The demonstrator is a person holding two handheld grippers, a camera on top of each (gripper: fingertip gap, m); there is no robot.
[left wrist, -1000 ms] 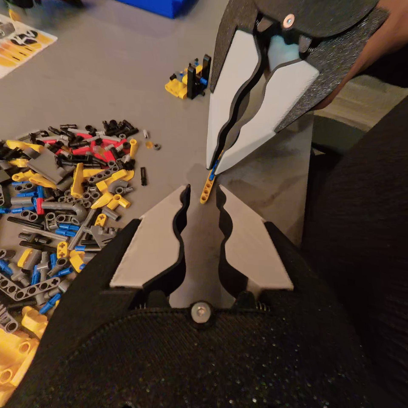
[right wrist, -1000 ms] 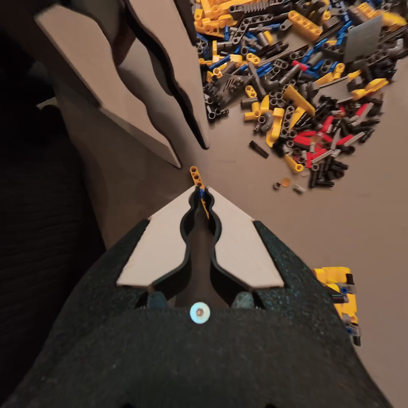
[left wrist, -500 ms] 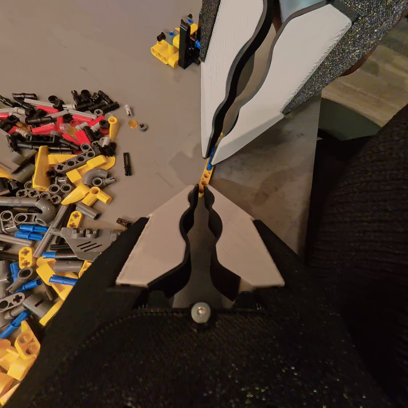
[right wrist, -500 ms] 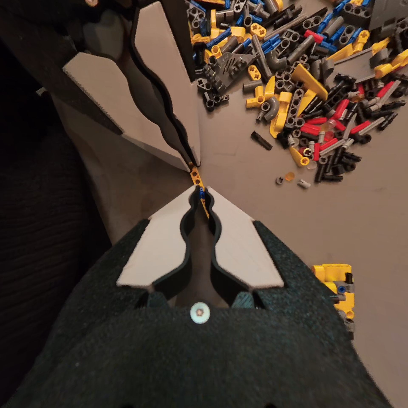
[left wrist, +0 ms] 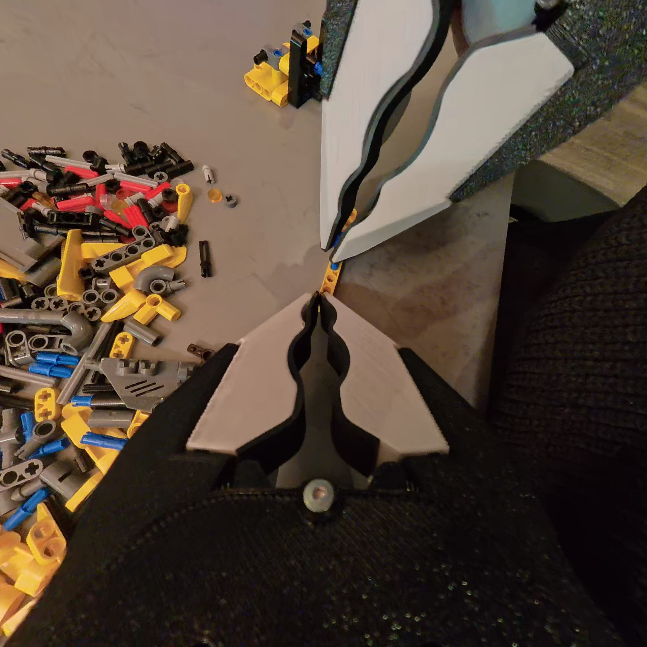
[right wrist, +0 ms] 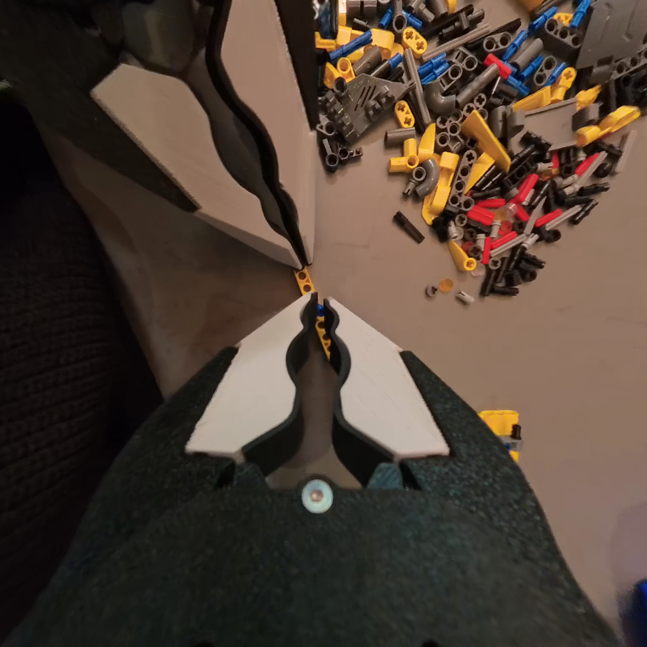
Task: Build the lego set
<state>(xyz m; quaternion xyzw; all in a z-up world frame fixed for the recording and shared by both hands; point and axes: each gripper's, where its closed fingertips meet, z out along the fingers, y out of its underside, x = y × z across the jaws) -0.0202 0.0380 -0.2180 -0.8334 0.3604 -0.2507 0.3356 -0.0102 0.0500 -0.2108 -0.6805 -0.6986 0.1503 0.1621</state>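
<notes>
A thin yellow beam with holes (left wrist: pixel 330 277) is held above the grey table (left wrist: pixel 140 87) between both grippers. My left gripper (left wrist: pixel 319 296) is shut on its near end. My right gripper (left wrist: pixel 331 252) comes down from the top of the left wrist view and is shut on the far part, where a blue pin (left wrist: pixel 336 239) sits in the beam. In the right wrist view my right gripper (right wrist: pixel 320 298) pinches the yellow beam (right wrist: pixel 304 280) at the blue pin (right wrist: pixel 319 308), and my left gripper (right wrist: pixel 304 262) clamps the beam's other end.
A pile of loose yellow, grey, black, red and blue building pieces (left wrist: pixel 87 280) lies left of the grippers, also in the right wrist view (right wrist: pixel 490 140). A small yellow and black assembly (left wrist: pixel 287 73) stands farther back. The table edge and dark knitted cloth (left wrist: pixel 577 350) are on the right. Only a small space, under 4 cm, lies between the two pairs of fingers.
My left gripper was open a second ago; it moved up to the beam's free end and closed on it. My right gripper kept its hold on the beam.
</notes>
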